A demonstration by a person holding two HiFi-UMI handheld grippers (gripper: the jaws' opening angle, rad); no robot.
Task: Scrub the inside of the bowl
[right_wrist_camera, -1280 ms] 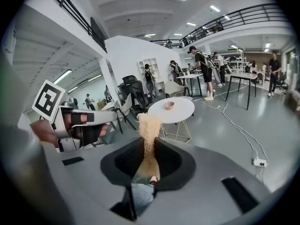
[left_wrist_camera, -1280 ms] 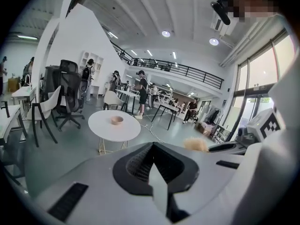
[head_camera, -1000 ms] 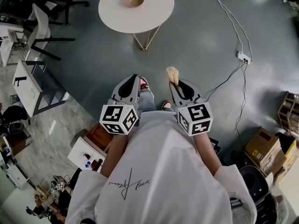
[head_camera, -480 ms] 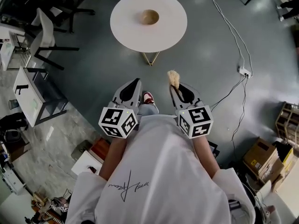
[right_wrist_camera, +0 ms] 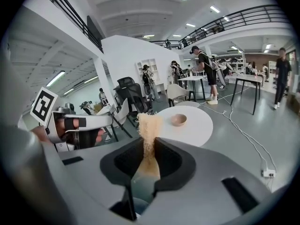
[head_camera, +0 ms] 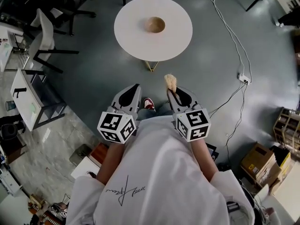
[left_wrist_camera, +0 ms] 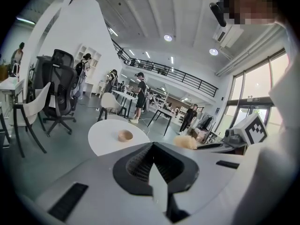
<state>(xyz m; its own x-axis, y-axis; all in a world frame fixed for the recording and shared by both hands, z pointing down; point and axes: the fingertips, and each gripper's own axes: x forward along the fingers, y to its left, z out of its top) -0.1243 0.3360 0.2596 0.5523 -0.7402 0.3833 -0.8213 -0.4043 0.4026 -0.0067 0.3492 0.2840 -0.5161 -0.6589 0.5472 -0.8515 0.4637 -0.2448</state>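
Note:
A small wooden bowl [head_camera: 154,25] sits near the middle of a round white table [head_camera: 178,41], some way ahead of both grippers; it also shows as the bowl [left_wrist_camera: 125,135] and the bowl [right_wrist_camera: 178,120] in the gripper views. My right gripper [head_camera: 170,89] is shut on a tan fibrous scrubber [head_camera: 170,82], whose tuft [right_wrist_camera: 149,128] sticks out past the jaws. My left gripper [head_camera: 136,87] is shut with nothing in it. Both are held at waist height over the floor, short of the table.
Grey floor lies between me and the table. White chairs [head_camera: 44,32] and desks [head_camera: 28,95] stand at the left. A cable with a power strip [head_camera: 243,78] runs along the floor at the right; cardboard boxes [head_camera: 262,161] sit at the lower right. People stand in the background.
The table and bowl have drawn nearer and lower in the head view as I walk towards them. Both grippers keep their pose, the scrubber still held.

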